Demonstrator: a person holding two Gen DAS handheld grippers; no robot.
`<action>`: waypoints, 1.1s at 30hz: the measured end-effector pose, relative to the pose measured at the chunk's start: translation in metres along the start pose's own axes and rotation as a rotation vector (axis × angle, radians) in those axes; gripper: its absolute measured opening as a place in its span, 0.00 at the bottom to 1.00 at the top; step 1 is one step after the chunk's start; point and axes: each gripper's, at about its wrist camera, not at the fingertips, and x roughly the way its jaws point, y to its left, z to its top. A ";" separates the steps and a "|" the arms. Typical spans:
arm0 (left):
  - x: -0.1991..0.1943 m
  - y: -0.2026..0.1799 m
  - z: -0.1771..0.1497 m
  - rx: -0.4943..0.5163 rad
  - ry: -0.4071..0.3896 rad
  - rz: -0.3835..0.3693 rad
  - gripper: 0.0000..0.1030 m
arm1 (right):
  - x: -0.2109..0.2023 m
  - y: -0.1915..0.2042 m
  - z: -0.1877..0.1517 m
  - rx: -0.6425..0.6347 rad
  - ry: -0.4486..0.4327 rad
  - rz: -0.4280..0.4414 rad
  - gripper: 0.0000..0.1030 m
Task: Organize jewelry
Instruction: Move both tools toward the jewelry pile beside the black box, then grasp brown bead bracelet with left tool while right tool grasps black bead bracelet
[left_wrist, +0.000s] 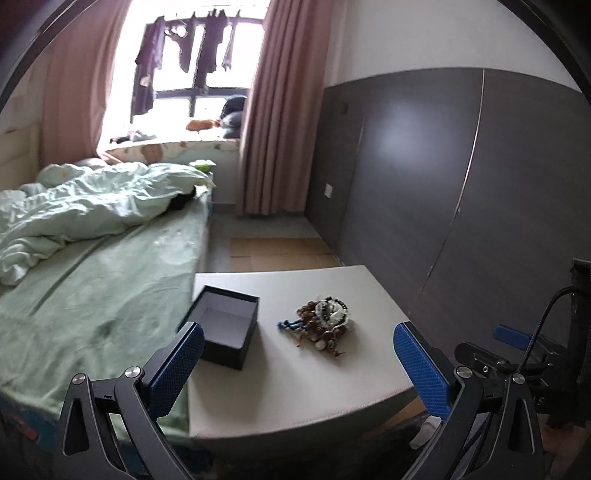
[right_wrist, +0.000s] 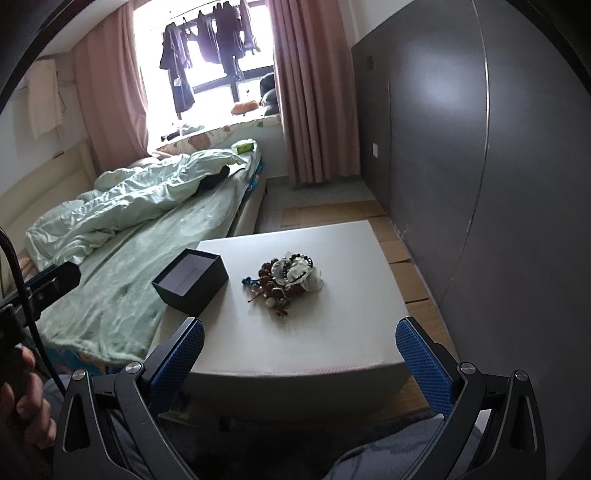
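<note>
A heap of bead bracelets and necklaces (left_wrist: 324, 321) (right_wrist: 287, 278), brown, white and blue, lies in the middle of a low white table (left_wrist: 295, 398) (right_wrist: 295, 347). To its left stands a dark open box (left_wrist: 225, 328) (right_wrist: 190, 282) with a pale, bare inside. My left gripper (left_wrist: 297, 343) hangs open above the table's near edge, its left pad just in front of the box. My right gripper (right_wrist: 299, 341) is open too, held short of the table's front edge, with nothing between its blue pads. In the left wrist view the right gripper (left_wrist: 517, 343) shows at the right edge.
A bed (left_wrist: 92, 280) (right_wrist: 122, 266) with a green sheet and crumpled quilt runs along the table's left side. A grey wardrobe wall (left_wrist: 424, 177) (right_wrist: 461, 166) stands on the right. Cardboard (left_wrist: 280, 253) lies on the floor behind the table. A hand (right_wrist: 22, 398) holds the other gripper's handle.
</note>
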 end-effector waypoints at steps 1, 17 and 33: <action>0.009 0.000 0.003 0.003 0.012 -0.011 0.99 | 0.006 -0.003 0.003 0.004 0.007 0.003 1.00; 0.122 0.010 0.020 -0.011 0.223 -0.121 0.67 | 0.093 -0.037 0.038 0.080 0.134 0.058 1.00; 0.246 0.013 0.033 -0.057 0.516 -0.188 0.44 | 0.188 -0.087 0.053 0.317 0.298 0.229 0.63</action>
